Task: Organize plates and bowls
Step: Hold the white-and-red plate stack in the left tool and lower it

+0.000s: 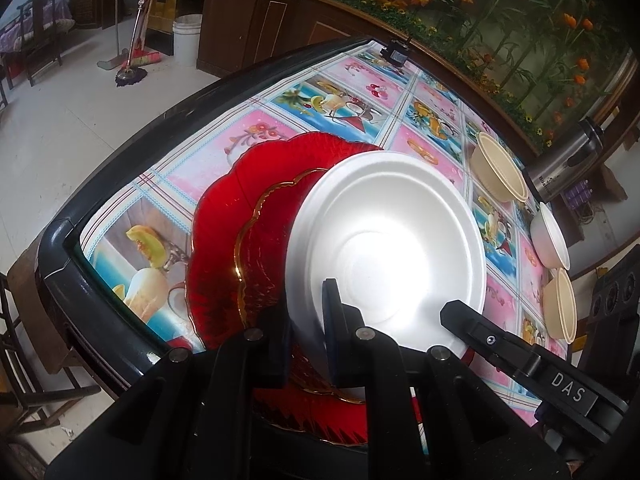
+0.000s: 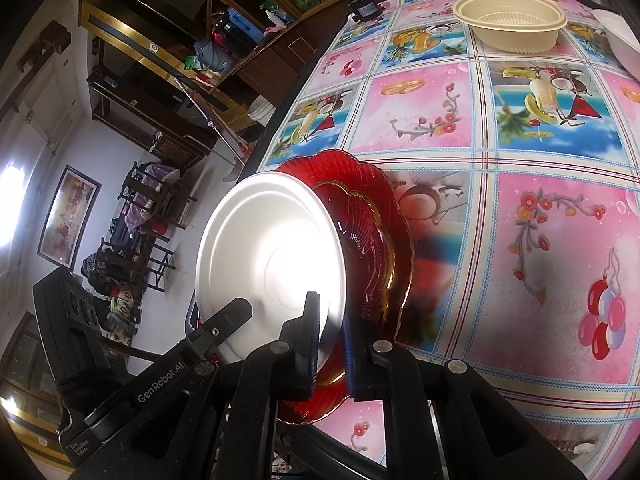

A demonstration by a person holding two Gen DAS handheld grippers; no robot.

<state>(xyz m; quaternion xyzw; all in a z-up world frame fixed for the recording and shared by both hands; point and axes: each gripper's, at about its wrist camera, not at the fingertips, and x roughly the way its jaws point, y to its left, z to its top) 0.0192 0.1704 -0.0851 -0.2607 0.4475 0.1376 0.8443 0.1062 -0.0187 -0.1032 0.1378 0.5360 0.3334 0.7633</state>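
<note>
A white foam plate (image 1: 384, 236) hangs tilted over two stacked red glass plates: a large scalloped one (image 1: 224, 216) on the table and a smaller gold-rimmed one (image 1: 264, 232) on top of it. My left gripper (image 1: 306, 312) is shut on the white plate's near rim. My right gripper (image 2: 330, 312) is shut on the rim of the same white plate (image 2: 272, 252) from the other side, above the red plates (image 2: 384, 216). Each gripper shows in the other's view: the right gripper (image 1: 452, 312) and the left gripper (image 2: 240, 308).
Two beige bowls (image 1: 500, 168) (image 1: 562, 304) and a white bowl (image 1: 550, 236) stand along the table's right side. A steel flask (image 1: 568, 160) and a small black device (image 1: 396, 54) sit at the far edge. The table's dark rim (image 1: 120, 152) is close on the left.
</note>
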